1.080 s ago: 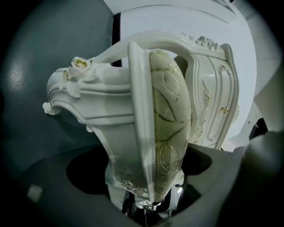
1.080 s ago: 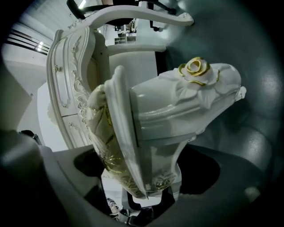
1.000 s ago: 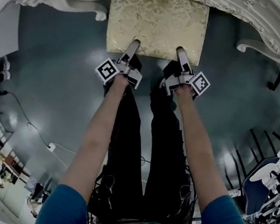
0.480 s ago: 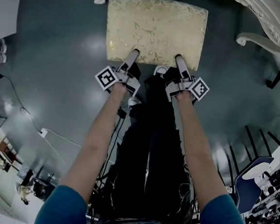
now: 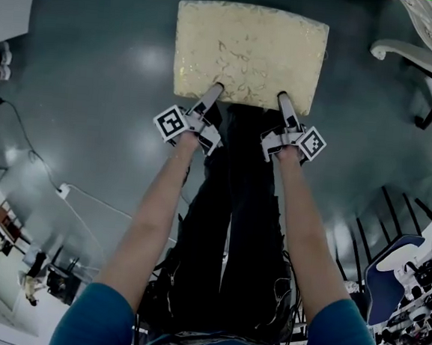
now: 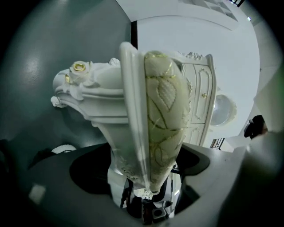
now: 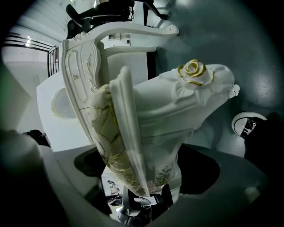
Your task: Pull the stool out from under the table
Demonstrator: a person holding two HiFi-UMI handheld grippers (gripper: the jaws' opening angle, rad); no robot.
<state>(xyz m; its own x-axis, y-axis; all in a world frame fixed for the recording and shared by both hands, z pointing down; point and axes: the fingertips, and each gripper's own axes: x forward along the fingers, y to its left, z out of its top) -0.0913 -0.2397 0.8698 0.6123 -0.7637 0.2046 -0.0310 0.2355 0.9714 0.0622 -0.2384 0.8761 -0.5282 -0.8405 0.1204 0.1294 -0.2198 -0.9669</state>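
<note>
Head view puts the stool (image 5: 249,54) on open grey floor (image 5: 96,82), standing apart from the white carved table (image 5: 431,33), whose edge shows only in the top right corner. I judge the pull nearly done.

The left gripper (image 5: 215,93) and the right gripper (image 5: 282,100) both bite the stool's near edge, one towards each corner. Each gripper view shows the rim and cushion wedged between that gripper's jaws, pads pressing on it. The left jaws have just been closing a little, with that edge between them.

To finish well, I would draw both hands back evenly and level, so the stool slides straight and doesn't swing. I'd grip firmly, since the cushion is soft and could slip out. The person's legs (image 5: 232,207) stand just behind the stool, so they need to step back to make room.

I count one stool, one table and two grippers, each clamped on the stool.
</note>
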